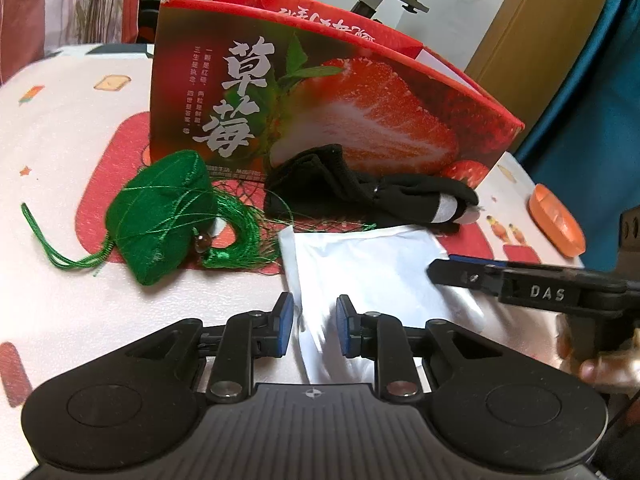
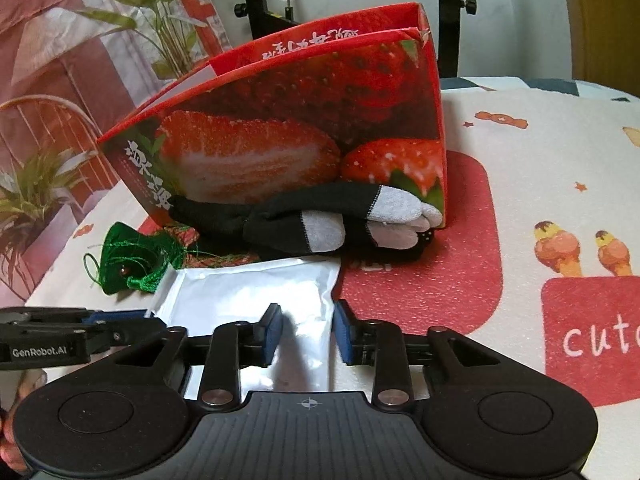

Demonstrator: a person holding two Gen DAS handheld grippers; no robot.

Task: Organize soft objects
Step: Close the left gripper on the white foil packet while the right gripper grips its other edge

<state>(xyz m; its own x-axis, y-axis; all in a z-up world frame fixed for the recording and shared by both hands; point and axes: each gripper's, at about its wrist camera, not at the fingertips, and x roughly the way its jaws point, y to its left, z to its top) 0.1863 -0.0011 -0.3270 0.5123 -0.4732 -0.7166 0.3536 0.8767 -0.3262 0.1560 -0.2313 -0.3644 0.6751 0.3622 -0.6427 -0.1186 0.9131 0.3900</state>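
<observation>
A silver foil pouch (image 1: 372, 276) lies flat on the table in front of a red strawberry box (image 1: 320, 100). My left gripper (image 1: 314, 330) is open, its pads astride the pouch's near left edge. My right gripper (image 2: 307, 334) is open over the pouch's (image 2: 248, 292) right edge; it also shows from the side in the left wrist view (image 1: 440, 270). A green tasselled sachet (image 1: 160, 216) lies left of the pouch. Black gloves with grey fingertips (image 1: 372, 196) lie against the box, and also show in the right wrist view (image 2: 320, 220).
The box (image 2: 300, 128) stands open at the top on a patterned tablecloth (image 2: 540, 184). An orange dish (image 1: 556, 220) sits at the table's right edge. The sachet (image 2: 128, 260) lies near the left gripper's arm (image 2: 60, 340).
</observation>
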